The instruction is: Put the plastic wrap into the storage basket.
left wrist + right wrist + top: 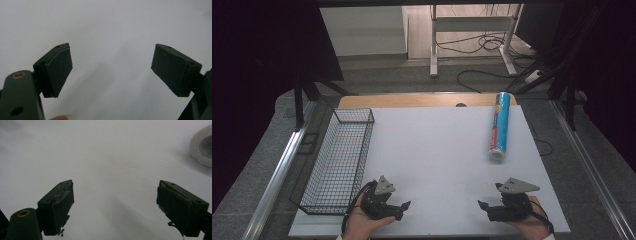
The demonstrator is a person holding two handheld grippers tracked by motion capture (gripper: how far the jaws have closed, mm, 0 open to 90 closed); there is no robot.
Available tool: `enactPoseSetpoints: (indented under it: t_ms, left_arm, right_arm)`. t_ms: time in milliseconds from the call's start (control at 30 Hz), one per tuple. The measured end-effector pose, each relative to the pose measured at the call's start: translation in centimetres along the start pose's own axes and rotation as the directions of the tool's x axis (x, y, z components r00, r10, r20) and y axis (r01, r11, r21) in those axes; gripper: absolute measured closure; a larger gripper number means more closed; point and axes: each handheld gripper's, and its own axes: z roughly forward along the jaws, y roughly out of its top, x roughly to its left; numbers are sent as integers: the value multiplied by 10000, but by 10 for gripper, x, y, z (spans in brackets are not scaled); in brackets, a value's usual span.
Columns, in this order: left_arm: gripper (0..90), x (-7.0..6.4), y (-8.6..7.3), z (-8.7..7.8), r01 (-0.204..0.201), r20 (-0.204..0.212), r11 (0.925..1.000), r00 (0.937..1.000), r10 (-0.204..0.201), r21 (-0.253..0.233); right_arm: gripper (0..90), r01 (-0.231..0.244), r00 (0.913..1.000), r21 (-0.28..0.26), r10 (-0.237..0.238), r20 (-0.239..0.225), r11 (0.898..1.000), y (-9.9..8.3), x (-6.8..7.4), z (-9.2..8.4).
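White tabletop is stretching under dim light as a person is resting both grippers at its near edge. Left gripper and right gripper are each standing with jaws wide, nothing between them. Blue, cylindrical, plastic-wrapped roll is lying on its side at the far right, well apart from the black wire basket at left. It is looking light and slippery; mid-length across its round body seems the safest hold.
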Motion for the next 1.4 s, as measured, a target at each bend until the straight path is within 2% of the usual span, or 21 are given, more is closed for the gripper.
enactPoseSetpoints:
  t_ms: [233,567,700,1033,1233,1300,1333,1367,1400]
  left_arm:
    - [170,0,-2,-1,-35,-85,10000,10000,35,24]
    - [170,-1,-3,-1,-93,-89,9999,9999,94,43]
    - [171,-1,-3,-1,-100,-89,9999,9999,101,69]
    - [171,1,-3,-3,-115,-130,9999,9998,115,31]
    - [172,2,-3,-2,-32,-140,10000,9999,33,50]
    - [172,3,-3,-2,-47,-134,10000,9999,47,32]
    - [172,3,-3,-3,-45,-131,10000,9999,45,25]
    - [172,3,-3,-3,-49,-130,10000,9999,49,20]
    - [172,3,-3,-3,-54,-121,10000,9999,54,12]
  right_arm:
    - [165,-173,9997,-7,173,-161,9998,3,1,0]
    - [197,-148,9991,28,149,-391,9999,4,4,1]
    - [197,-194,9993,-128,190,-334,9997,7,6,0]
    - [184,-179,9997,0,179,-142,9998,11,9,-1]
    - [199,-99,9997,-82,97,-228,9999,20,9,-3]
    - [212,-149,9996,-195,144,-248,9997,32,7,-6]
    - [212,-149,9996,-195,144,-248,9997,32,7,-6]
    - [213,-156,9996,-253,151,-227,9996,41,5,-8]
    - [213,-156,9996,-253,151,-227,9996,41,5,-8]
